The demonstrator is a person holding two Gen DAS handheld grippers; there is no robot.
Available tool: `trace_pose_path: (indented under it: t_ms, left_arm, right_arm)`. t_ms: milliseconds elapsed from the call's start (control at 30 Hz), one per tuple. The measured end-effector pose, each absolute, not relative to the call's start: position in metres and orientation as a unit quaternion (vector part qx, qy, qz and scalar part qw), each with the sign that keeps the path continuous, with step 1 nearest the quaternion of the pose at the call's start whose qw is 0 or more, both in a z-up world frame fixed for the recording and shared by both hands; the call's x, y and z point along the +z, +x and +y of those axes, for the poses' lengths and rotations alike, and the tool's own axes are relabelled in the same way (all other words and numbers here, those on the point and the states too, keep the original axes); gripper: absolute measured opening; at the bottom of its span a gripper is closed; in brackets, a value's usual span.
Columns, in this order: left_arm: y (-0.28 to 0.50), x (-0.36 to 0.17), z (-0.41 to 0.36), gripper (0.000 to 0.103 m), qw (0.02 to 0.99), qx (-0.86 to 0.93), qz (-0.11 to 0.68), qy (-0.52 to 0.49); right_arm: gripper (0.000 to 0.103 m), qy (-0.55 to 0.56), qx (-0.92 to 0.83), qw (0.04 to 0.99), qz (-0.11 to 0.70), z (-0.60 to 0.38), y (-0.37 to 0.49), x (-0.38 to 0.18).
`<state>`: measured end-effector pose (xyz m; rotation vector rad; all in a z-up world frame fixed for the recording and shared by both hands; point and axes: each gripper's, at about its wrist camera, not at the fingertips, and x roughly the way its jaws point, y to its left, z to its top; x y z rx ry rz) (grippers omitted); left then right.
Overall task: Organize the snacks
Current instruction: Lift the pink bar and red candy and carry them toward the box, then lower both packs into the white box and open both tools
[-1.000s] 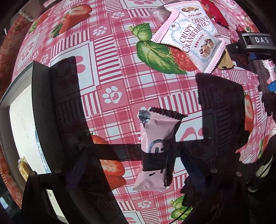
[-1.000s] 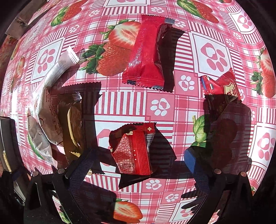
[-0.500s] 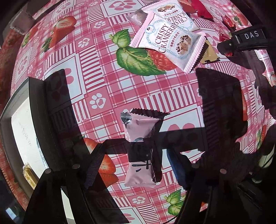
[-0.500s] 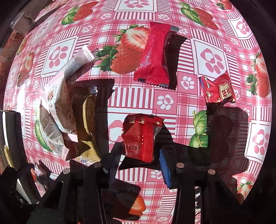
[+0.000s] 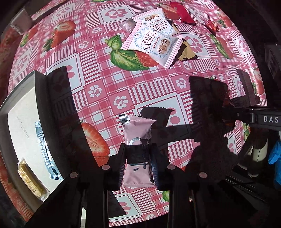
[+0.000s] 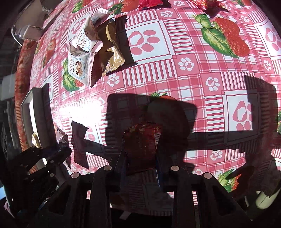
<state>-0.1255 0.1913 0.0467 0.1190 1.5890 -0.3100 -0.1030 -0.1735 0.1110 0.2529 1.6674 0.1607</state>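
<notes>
My left gripper (image 5: 137, 163) points straight down, and its jaws are closing, pads pressing both sides of a pink snack packet (image 5: 137, 129) that hangs a little above the strawberry tablecloth. The right gripper (image 6: 140, 161) has its jaws closing too, pads pinching a red snack packet (image 6: 142, 140) held off the cloth. A dark-walled box (image 5: 40, 98) with a white floor stands at the left and holds a silver-blue sachet (image 5: 44, 149) and a yellow bar (image 5: 31, 178). In the right wrist view the same box (image 6: 37, 105) sits at the left edge, with the left gripper (image 6: 58, 154) beside it.
Two white cranberry crisp packets (image 5: 154, 43) overlap a gold packet (image 5: 187, 51) farther back, with red packets (image 5: 182, 12) beyond them. The right wrist view shows the cranberry packets (image 6: 80, 64) and gold packet (image 6: 114, 56) at upper left. A blue-gloved hand (image 5: 275, 157) is at the right edge.
Both grippers went from wide open to closed on their packets. The left one rose with the pink packet. The right one carried the red packet across the cloth toward the box side.
</notes>
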Motion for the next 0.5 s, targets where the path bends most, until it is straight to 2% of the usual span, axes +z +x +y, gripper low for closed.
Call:
trace_pose_path:
  t_ms: [167, 500]
  left_arm:
    - [-0.130, 0.069, 0.212, 0.030, 0.701, -0.146, 0.697, 0.037]
    - [-0.136, 0.087, 0.261, 0.030, 0.726, -0.113, 0.679, 0.005]
  right_arm:
    - [0.030, 0.155, 0.066, 0.663, 0.730, -0.173, -0.121, 0.116]
    - [0.030, 0.121, 0.091, 0.667, 0.729, -0.130, -0.110, 0.125]
